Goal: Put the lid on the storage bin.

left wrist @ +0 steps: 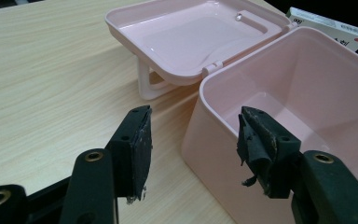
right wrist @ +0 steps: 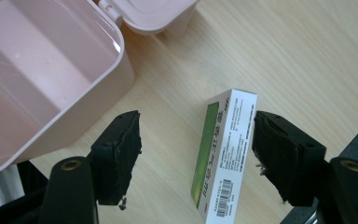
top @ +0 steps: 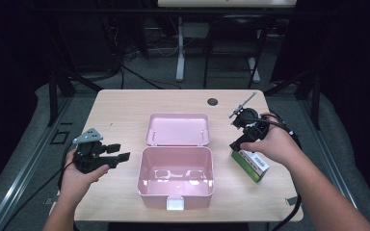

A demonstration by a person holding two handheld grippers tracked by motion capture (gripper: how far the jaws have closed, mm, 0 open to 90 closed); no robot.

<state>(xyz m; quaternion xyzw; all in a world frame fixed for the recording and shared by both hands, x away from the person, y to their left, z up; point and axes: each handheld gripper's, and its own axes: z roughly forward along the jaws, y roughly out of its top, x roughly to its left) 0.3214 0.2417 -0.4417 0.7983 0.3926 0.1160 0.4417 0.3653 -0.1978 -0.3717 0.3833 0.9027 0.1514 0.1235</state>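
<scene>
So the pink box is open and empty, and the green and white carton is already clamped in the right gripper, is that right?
Not quite. The pink box is open and empty, but the right gripper is open: the right gripper view shows the green and white carton lying on the table with its jaws apart above it.

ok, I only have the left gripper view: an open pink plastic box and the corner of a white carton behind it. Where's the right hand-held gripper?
Observer: The right hand-held gripper hangs over that green-and-white cardboard carton, jaws open, one on either side of it in its own view.
Operator: Is the carton standing or lying?
Observer: Lying on the wooden table, right of the pink plastic box and apart from it.
Operator: Anything on the box front?
Observer: A white latch, mid front wall.
</scene>
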